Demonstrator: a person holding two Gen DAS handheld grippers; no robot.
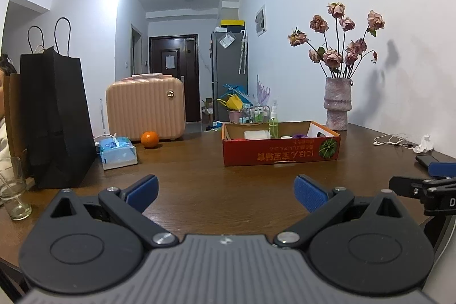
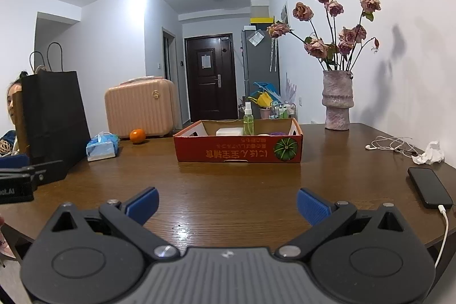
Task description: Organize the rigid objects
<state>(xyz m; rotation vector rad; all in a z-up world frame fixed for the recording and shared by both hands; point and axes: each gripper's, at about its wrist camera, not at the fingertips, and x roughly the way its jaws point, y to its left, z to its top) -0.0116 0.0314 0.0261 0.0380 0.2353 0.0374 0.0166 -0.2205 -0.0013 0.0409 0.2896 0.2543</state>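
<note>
A shallow red cardboard box (image 1: 280, 151) (image 2: 239, 151) stands on the brown wooden table (image 1: 199, 175) (image 2: 228, 190). Inside it are a green spray bottle (image 1: 273, 123) (image 2: 248, 120), a white block (image 1: 256, 134) (image 2: 229, 131) and small lids, partly hidden by the box wall. My left gripper (image 1: 226, 194) is open and empty, low over the table in front of the box. My right gripper (image 2: 228, 204) is open and empty, also short of the box. Each gripper shows at the edge of the other's view.
An orange (image 1: 149, 139) (image 2: 137, 136), a tissue pack (image 1: 118, 152) (image 2: 102, 147), a pink case (image 1: 145, 107), a black paper bag (image 1: 55, 116) and a glass (image 1: 12, 190) stand at left. A vase of dried roses (image 1: 337, 107) (image 2: 337, 101), earphones (image 2: 390, 146), crumpled tissue (image 2: 430, 153) and a charging phone (image 2: 429, 187) lie at right.
</note>
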